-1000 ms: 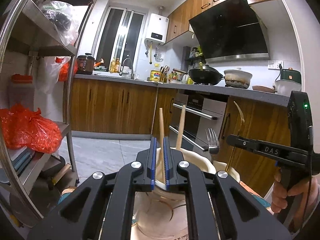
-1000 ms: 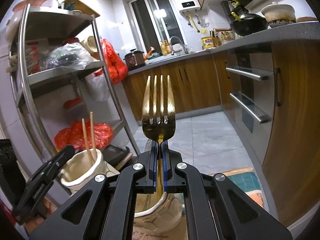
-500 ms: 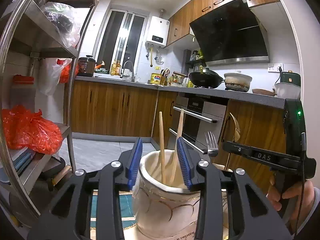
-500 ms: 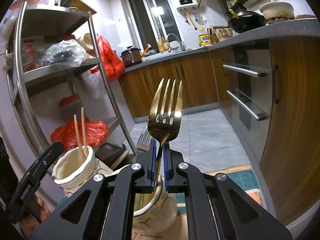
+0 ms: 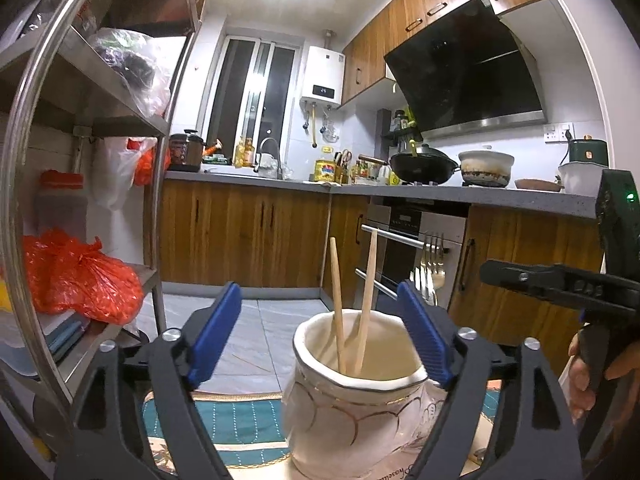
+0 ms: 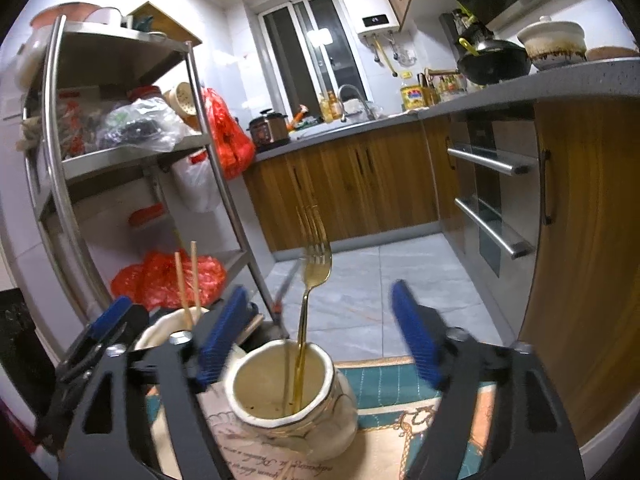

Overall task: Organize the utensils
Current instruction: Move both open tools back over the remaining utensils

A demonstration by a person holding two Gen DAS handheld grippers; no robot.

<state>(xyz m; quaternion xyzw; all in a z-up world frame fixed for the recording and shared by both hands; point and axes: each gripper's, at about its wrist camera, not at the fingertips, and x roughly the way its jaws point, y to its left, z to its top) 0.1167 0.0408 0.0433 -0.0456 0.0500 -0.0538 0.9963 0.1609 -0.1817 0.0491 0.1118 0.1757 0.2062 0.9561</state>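
Note:
In the left wrist view, a cream ceramic jar (image 5: 356,412) stands on a patterned cloth with two wooden chopsticks (image 5: 338,312) upright in it. My left gripper (image 5: 320,340) is open, jaws spread on either side of the jar's rim, holding nothing. In the right wrist view, a second cream jar (image 6: 288,404) holds a gold fork (image 6: 312,280) and a silver utensil (image 6: 286,304). My right gripper (image 6: 324,340) is open and empty above this jar. The chopstick jar (image 6: 160,328) sits to its left, with the left gripper (image 6: 104,328) over it.
A steel shelf rack (image 5: 80,160) with red bags (image 5: 76,276) stands on the left. Wooden cabinets and an oven (image 5: 412,248) run along the back and right. The right gripper's body (image 5: 560,284) and the hand holding it reach in from the right. The patterned cloth (image 6: 400,384) covers the table.
My left gripper opened, let go of the chopsticks and drew back from the jar. My right gripper opened and released the gold fork, which now stands in the second jar.

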